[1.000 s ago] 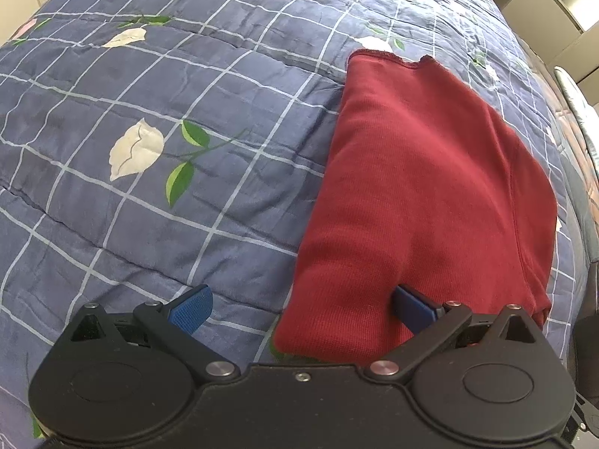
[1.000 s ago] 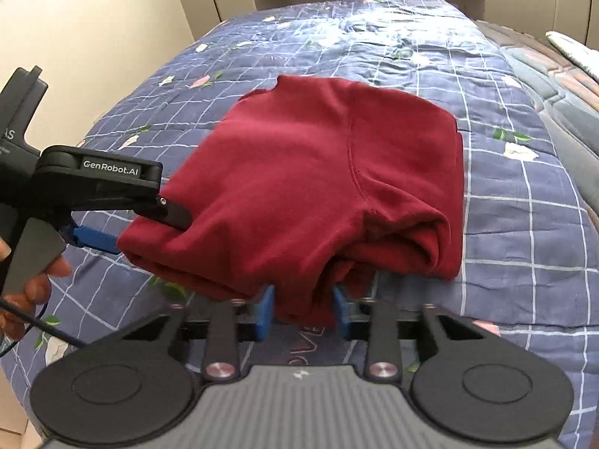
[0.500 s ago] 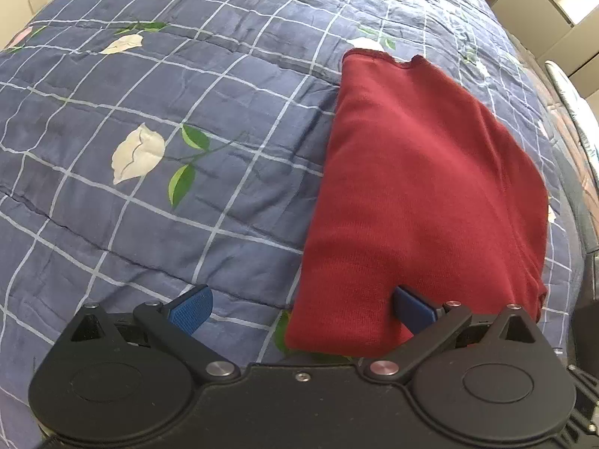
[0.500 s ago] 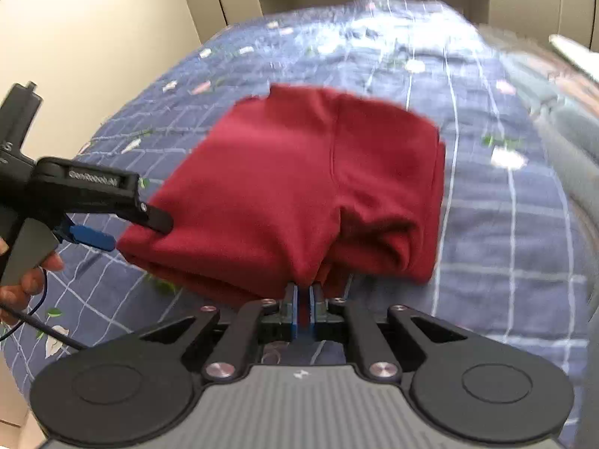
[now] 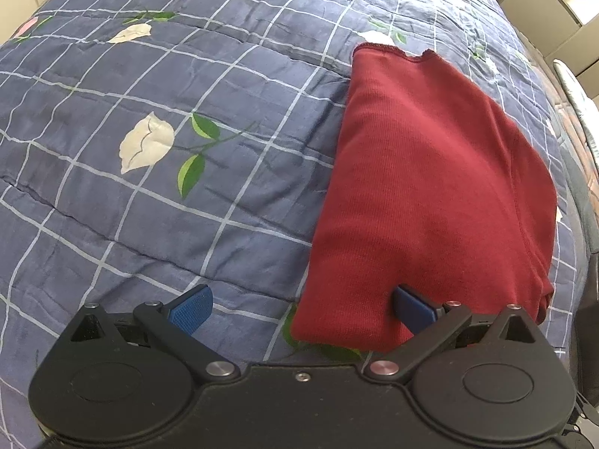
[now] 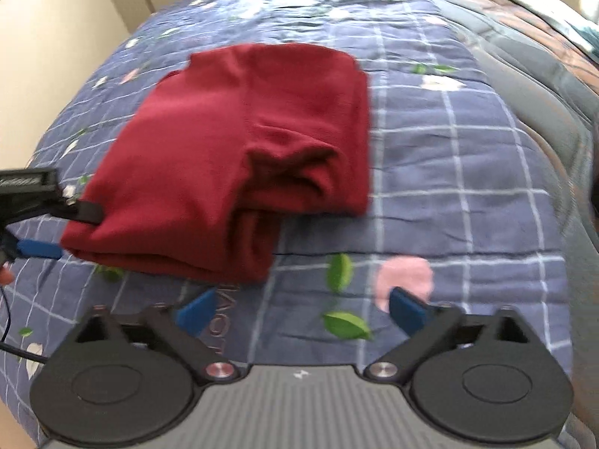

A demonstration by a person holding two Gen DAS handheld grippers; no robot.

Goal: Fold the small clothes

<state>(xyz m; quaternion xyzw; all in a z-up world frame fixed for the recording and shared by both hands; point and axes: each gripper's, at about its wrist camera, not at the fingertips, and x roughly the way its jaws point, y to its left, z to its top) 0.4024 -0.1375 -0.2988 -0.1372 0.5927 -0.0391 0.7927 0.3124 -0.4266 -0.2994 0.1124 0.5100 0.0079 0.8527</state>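
A dark red garment (image 5: pixel 430 187) lies folded into a compact bundle on the bed; it also shows in the right wrist view (image 6: pixel 239 149). My left gripper (image 5: pixel 299 308) is open, its right finger (image 5: pixel 411 310) resting on the garment's near corner and its left finger (image 5: pixel 191 308) over bare quilt. In the right wrist view the left gripper (image 6: pixel 41 224) sits at the bundle's left corner. My right gripper (image 6: pixel 299 314) is open and empty, just in front of the bundle, not touching it.
The bed is covered by a blue checked quilt (image 5: pixel 149 187) with white and pink flowers and green leaves. A grey-brown blanket (image 6: pixel 543 75) lies along the right side. A cream wall (image 6: pixel 48 37) is on the left.
My right gripper shut on the garment's near edge, then opened and let it go, pulling back and right. The bundle now lies flat. My left gripper stayed open at the corner.
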